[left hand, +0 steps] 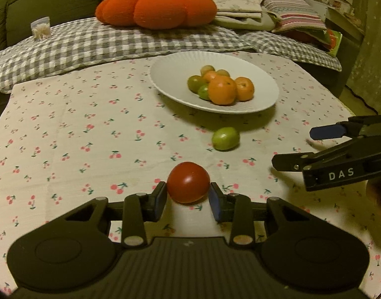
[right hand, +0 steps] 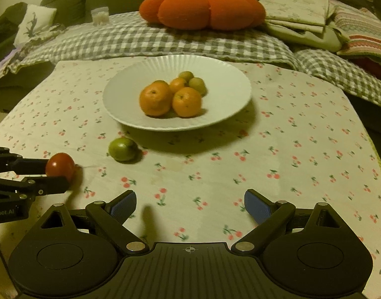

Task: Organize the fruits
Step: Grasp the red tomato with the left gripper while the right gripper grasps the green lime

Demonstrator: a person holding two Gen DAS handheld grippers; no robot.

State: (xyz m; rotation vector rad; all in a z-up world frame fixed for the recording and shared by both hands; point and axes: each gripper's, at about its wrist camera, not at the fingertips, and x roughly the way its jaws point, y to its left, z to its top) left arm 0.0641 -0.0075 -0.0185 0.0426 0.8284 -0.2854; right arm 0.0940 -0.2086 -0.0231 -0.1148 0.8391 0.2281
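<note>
Red tomato (left hand: 188, 182), round, between left fingers (left hand: 160, 199)

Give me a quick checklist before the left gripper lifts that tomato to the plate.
1. Left gripper shut on tomato: ok.
2. Tomato centred between the fingers: ok.
3. Room on plate beside the oranges: ok.
4. Path to plate: green fruit lies on the cloth in between, lift over it: not ok.
5. Right gripper open, empty, off to the side: ok.
6. Grip firmness: cannot tell.
</note>
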